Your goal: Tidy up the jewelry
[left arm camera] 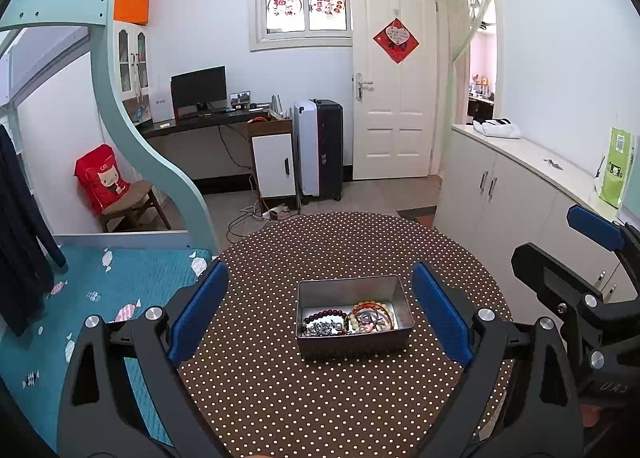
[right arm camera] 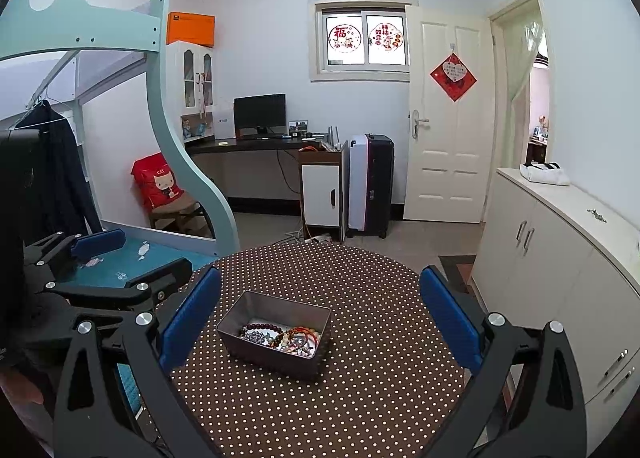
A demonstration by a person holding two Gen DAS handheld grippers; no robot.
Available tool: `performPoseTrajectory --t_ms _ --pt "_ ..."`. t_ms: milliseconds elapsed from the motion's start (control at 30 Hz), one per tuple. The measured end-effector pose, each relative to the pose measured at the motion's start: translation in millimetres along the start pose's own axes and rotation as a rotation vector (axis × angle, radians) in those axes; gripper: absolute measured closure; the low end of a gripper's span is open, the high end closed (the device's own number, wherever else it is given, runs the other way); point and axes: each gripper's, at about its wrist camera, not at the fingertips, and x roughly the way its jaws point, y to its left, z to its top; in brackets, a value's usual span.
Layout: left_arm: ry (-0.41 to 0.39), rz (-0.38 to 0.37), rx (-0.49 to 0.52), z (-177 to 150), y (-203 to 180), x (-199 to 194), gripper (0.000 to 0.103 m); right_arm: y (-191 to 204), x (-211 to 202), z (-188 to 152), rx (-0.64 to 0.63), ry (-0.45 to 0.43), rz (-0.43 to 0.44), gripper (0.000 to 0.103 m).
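Observation:
A grey metal tin (left arm camera: 352, 342) stands on the round dotted table (left arm camera: 280, 398). Inside it lies a heap of bead bracelets (left arm camera: 348, 320): dark red, silver-grey, cream and orange-red strings. My left gripper (left arm camera: 320, 314) hovers over the near side of the table, open, its blue pads either side of the tin and nothing between them. In the right wrist view the tin (right arm camera: 276, 354) sits left of centre with the bracelets (right arm camera: 280, 338) inside, and my right gripper (right arm camera: 320, 322) is open and empty. Each gripper shows at the edge of the other's view.
A bed with a teal cover (left arm camera: 112, 298) lies left of the table. White cabinets (left arm camera: 512, 198) run along the right, with a green bag (left arm camera: 616, 166) on top. A desk with a monitor (left arm camera: 199, 88), a suitcase (left arm camera: 320, 146) and a white door (left arm camera: 392, 78) stand at the back.

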Motion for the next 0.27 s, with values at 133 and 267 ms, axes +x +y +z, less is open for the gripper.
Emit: performPoseTrajectory --t_ms 133,267 --pt "0.006 0.006 -0.002 -1.2 1.0 0.9 0.010 0.6 1.3 0.6 -0.002 0.003 -0.005 0.007" --pt "0.011 0.010 0.000 -1.0 -0.9 2.2 0.010 0.8 2.8 -0.5 0.000 0.011 -0.002 0.007"
